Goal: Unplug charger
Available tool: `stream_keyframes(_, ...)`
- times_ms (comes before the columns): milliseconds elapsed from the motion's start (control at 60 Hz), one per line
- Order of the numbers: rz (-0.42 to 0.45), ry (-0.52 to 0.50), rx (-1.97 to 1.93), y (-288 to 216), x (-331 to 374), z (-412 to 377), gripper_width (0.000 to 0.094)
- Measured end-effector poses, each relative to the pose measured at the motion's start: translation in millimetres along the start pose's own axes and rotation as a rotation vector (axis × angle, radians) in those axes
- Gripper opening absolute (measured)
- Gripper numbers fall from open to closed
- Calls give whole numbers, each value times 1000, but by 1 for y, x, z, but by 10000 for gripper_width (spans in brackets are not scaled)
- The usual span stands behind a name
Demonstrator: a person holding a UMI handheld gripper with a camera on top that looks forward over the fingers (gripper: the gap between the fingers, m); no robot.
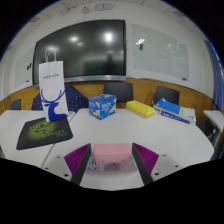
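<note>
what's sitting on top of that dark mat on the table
A green patch lies on the dark mat, and a paper bag stands at its far edge. The mat hides the table under it. The open tongs hold nothing.

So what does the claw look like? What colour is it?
The claw has two dark, blocky fingers that widen toward the camera. Each one carries a bright magenta pad with a fine ribbed texture on its inner face. A paler pink part sits low between them. No cables, markings, hand or sleeve show.
</note>
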State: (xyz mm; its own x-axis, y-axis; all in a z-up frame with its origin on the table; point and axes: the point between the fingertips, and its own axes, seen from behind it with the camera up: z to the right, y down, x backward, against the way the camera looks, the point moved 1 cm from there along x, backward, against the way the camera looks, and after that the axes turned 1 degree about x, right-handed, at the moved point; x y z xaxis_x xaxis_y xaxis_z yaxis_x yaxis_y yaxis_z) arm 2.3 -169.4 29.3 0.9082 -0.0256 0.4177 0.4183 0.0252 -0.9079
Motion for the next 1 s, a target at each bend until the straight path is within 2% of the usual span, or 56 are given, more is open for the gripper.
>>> stream_keyframes(100,0,-8,6,2,-9,-3,854)
stream_keyframes(167,2,10,30,0,-14,2,582)
stream_keyframes(233,-31,-4,42,-3,-15,-2,489)
stream_keyframes(283,46,-21,-20,-35,-8,0,485)
stream_keyframes(333,137,26,-36,-81,4,23,484)
stream_keyframes(383,162,46,-97,-114,16,46,481)
stream_keyframes(450,111,92,-154,-134,24,80,482)
stream_keyframes(517,53,137,-137,-130,24,115,483)
stream_keyframes(667,-147,168,-55,-64,7,162,500)
stream_keyframes(817,-294,171,2,6,-15,181,526)
stream_keyframes(900,-355,160,-21,31,-25,177,551)
stream_keyframes(1000,-376,153,-33,41,-33,178,600)
